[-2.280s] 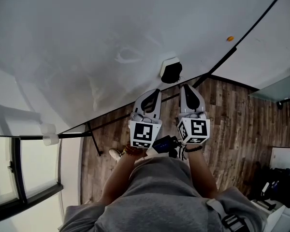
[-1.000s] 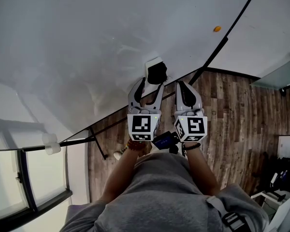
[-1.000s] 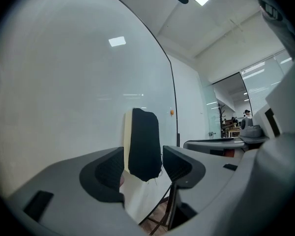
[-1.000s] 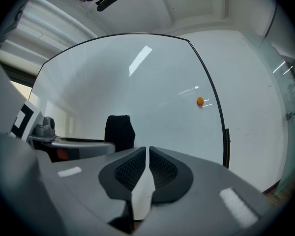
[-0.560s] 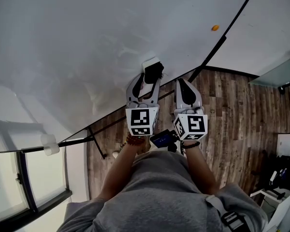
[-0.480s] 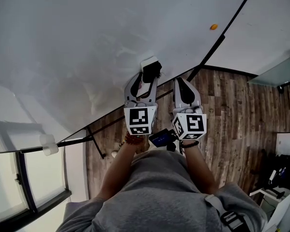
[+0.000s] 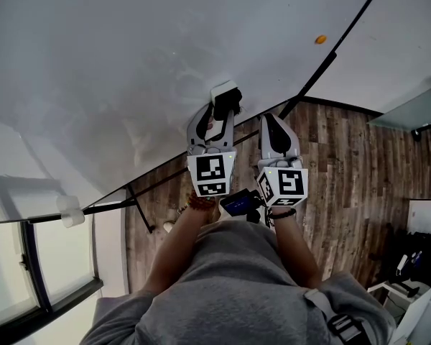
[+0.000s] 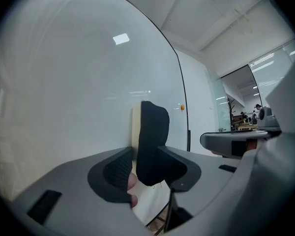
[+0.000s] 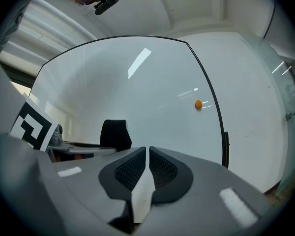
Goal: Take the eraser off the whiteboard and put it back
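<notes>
The eraser (image 7: 226,99), black felt on a pale back, clings to the whiteboard (image 7: 115,56) near its lower edge. My left gripper (image 7: 219,117) points at the board, and its jaws stand on either side of the eraser (image 8: 152,141) and are closing. The right pad (image 8: 174,167) lies against the black felt. A narrow gap shows between the left pad (image 8: 117,170) and the eraser's pale side. My right gripper (image 7: 273,129) hovers just right of the left one, shut and holding nothing (image 9: 147,154). The eraser (image 9: 114,134) shows to its left in the right gripper view.
A small orange magnet (image 7: 320,39) sticks to the board, up and to the right of the eraser. The board's black frame (image 7: 323,67) runs diagonally above a wooden floor (image 7: 352,164). A glass panel (image 7: 409,124) stands at the right, a window (image 7: 29,264) at the lower left.
My left gripper has moved forward to the board, and its jaws have come around the eraser and narrowed. The right gripper has kept its place.
</notes>
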Motion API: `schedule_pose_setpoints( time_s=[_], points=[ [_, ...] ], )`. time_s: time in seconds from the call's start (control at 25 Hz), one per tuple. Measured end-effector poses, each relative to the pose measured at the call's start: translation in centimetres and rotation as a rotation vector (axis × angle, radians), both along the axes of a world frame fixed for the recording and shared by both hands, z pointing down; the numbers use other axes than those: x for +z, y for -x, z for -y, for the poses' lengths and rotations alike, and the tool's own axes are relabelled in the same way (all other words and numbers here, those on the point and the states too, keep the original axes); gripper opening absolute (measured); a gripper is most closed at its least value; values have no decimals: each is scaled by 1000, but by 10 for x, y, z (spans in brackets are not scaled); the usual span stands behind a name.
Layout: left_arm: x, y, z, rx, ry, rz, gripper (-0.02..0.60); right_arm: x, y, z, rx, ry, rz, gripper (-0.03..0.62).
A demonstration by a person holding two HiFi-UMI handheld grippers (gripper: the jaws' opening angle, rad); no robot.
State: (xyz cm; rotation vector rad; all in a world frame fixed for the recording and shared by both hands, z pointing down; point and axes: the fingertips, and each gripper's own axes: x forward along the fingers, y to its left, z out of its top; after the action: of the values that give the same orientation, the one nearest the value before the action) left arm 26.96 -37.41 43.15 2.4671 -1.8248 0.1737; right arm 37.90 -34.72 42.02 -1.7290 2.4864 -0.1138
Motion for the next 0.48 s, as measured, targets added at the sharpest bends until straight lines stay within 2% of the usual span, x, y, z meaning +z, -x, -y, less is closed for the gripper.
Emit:
schedule_pose_setpoints(
  time_s=[0.48],
  points=[
    [0,2,0,1,-11,-3,140,-3,2,-2,-2,-5,0,34]
  ],
)
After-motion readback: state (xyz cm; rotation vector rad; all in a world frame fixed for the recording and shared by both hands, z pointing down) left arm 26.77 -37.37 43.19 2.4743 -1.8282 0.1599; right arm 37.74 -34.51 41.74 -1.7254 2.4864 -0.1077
